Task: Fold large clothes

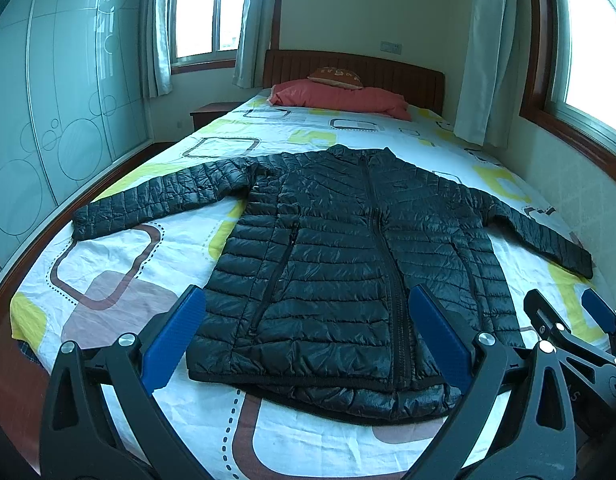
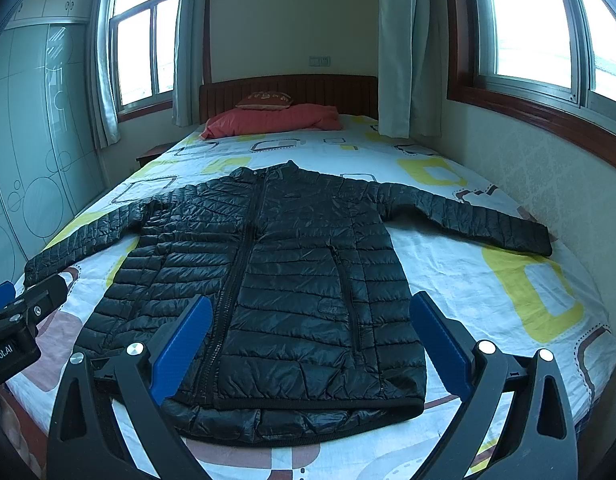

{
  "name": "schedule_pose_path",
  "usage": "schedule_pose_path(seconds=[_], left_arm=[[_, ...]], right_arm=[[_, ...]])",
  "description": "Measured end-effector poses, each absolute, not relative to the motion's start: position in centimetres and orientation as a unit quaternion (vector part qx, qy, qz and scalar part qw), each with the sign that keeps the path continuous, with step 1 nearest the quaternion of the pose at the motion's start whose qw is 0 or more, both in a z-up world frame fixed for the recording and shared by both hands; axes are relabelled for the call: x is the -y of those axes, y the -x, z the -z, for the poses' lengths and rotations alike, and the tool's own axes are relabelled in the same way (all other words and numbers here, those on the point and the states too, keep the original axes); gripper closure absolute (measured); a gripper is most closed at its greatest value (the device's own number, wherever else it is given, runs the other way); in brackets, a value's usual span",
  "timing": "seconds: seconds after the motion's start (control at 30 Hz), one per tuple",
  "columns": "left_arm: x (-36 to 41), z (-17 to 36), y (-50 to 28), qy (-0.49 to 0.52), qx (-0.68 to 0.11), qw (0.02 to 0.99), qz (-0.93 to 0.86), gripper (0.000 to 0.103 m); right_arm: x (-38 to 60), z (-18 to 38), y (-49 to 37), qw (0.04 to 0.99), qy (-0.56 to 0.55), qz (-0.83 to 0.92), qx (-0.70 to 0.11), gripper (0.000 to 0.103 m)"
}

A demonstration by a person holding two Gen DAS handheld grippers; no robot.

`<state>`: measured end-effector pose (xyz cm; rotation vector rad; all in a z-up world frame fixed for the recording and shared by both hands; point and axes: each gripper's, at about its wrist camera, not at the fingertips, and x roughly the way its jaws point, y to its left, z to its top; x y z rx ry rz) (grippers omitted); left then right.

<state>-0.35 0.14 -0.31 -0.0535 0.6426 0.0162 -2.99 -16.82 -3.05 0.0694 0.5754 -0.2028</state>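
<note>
We see the black jacket (image 1: 348,256) flat on the bed (image 1: 119,264) (sleeves outspread); left claw (image 1: 308,340) and right claw (image 2: 310,344) both gape, holding nothing.

A bed (image 2: 448,264) with a white sheet printed in yellow and brown rounded squares fills the room, its dark wooden headboard (image 2: 308,92) against a cream wall (image 2: 291,20). A red pillow (image 2: 275,120) lies at the head edge with a small orange cushion (image 2: 263,101) on top. Bright daylight comes through a window (image 2: 143,52) beyond the bed's left edge and another window (image 2: 536,32) along the right wall, both hung with pale curtains (image 2: 400,48). A frosted-glass wardrobe (image 1: 59,92) patterned with circles stands left, a wooden nightstand (image 1: 211,114) beside the headboard.
</note>
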Motion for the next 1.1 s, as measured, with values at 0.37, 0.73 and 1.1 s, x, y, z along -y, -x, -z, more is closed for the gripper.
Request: schedule_pose_path(seconds=[0.37,0.73,1.1], left_arm=[[-0.49,0.31,0.65,0.031,-0.317,0.948,-0.01,0.002],[-0.59,0.47,0.55,0.031,-0.319,0.947,-0.01,0.002],[-0.56,0.54,0.5,0.031,-0.32,0.947,-0.01,0.002]], right_arm=[[16.77,2.92,3.1,0.953,-0.035,0.1,-0.283,0.005],[16.74,2.48,3.35,0.953,-0.035,0.1,-0.283,0.005],[16.72,2.53,3.31,0.954,-0.035,0.1,-0.282,0.005]])
